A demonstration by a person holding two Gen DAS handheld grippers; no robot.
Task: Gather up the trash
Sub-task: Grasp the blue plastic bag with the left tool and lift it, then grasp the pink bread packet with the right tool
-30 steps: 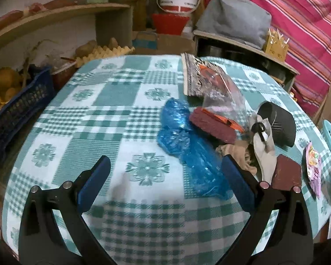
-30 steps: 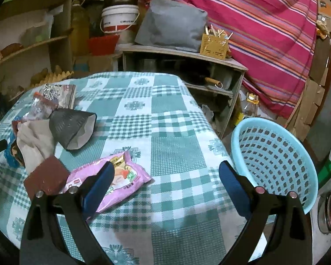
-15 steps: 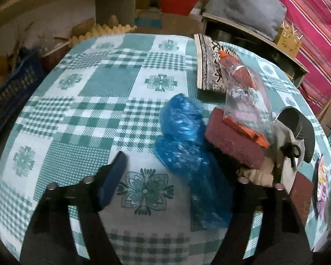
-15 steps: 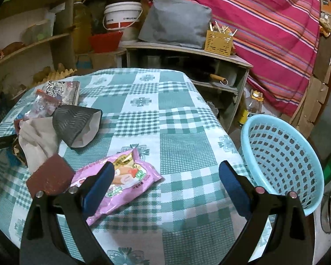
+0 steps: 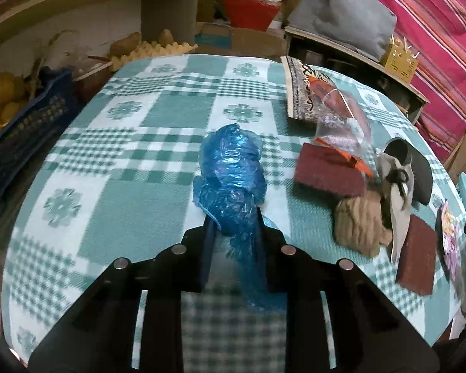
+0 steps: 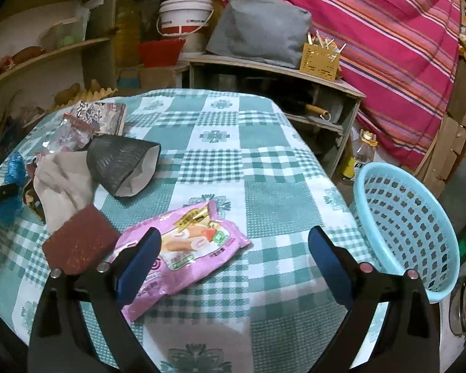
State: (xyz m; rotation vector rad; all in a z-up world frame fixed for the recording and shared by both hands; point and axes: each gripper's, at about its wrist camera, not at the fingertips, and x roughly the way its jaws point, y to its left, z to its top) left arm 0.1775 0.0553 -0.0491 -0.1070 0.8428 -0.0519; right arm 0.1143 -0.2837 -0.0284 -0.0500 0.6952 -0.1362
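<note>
My left gripper [image 5: 234,220] is shut on the crumpled blue plastic bag [image 5: 230,168], which lies on the green checked tablecloth [image 5: 158,118]. My right gripper [image 6: 234,242] is open and empty above a pink snack wrapper [image 6: 183,245]. A light blue basket [image 6: 410,223] stands off the table's right edge. The blue bag and my left gripper also show at the far left of the right wrist view [image 6: 14,168].
More trash lies together: a clear bag [image 5: 341,118], a patterned packet [image 5: 301,87], maroon pads [image 5: 329,171] [image 6: 77,242], a tan cloth [image 5: 360,227], a black cone [image 6: 121,161]. Shelves, a white bucket [image 6: 183,18] and a low cabinet [image 6: 276,87] stand behind.
My left gripper moved forward over the blue bag and closed on it. My right gripper stayed open, shifting only slightly.
</note>
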